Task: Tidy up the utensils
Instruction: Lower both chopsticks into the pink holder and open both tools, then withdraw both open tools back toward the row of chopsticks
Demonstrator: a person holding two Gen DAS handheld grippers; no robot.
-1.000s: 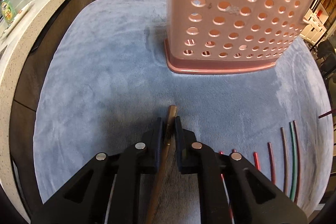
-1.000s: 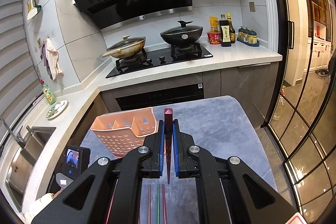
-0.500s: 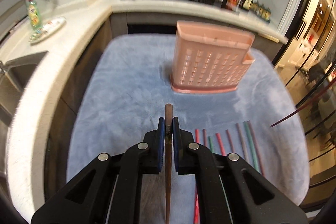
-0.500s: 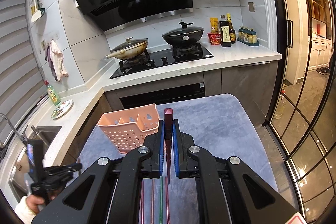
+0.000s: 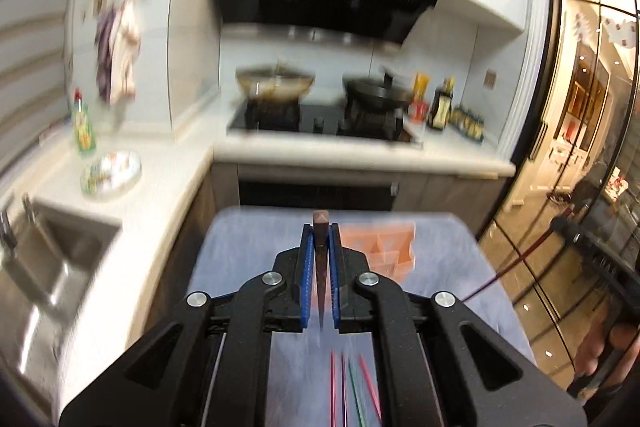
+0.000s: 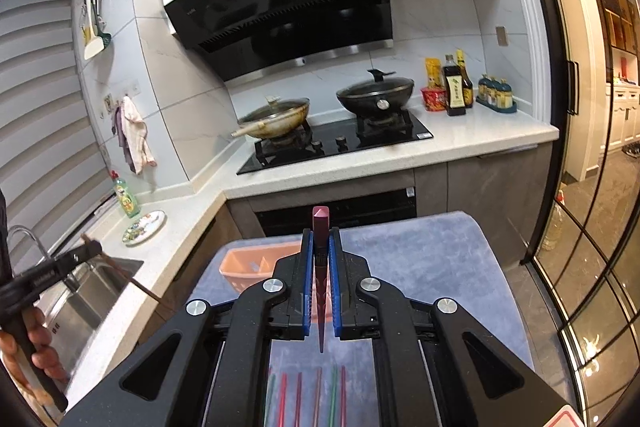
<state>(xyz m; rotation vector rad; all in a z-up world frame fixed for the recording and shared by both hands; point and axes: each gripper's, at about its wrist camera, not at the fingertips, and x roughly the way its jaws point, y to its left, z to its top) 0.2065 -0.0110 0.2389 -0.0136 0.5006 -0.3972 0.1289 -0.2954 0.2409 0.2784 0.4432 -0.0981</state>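
Note:
My left gripper (image 5: 320, 231) is shut on a brown chopstick (image 5: 321, 267) and holds it well above the table. My right gripper (image 6: 321, 235) is shut on a dark red chopstick (image 6: 321, 291), also raised. The pink perforated utensil basket (image 5: 394, 247) stands on the blue-grey mat (image 5: 452, 267) ahead of both grippers; it also shows in the right wrist view (image 6: 248, 265). Several loose coloured chopsticks (image 6: 316, 399) lie side by side on the mat below the grippers; they also show in the left wrist view (image 5: 352, 387). The left gripper shows at the left of the right wrist view (image 6: 90, 249).
A sink (image 6: 84, 299) is at the left beside the table. A white counter (image 6: 400, 163) with a hob, two woks and bottles runs behind. Glass doors (image 6: 592, 187) stand at the right. The left wrist view is motion-blurred.
My left gripper has lifted the brown chopstick off the mat and tilted up from looking down at the table to looking across the kitchen. My right gripper has held nearly still.

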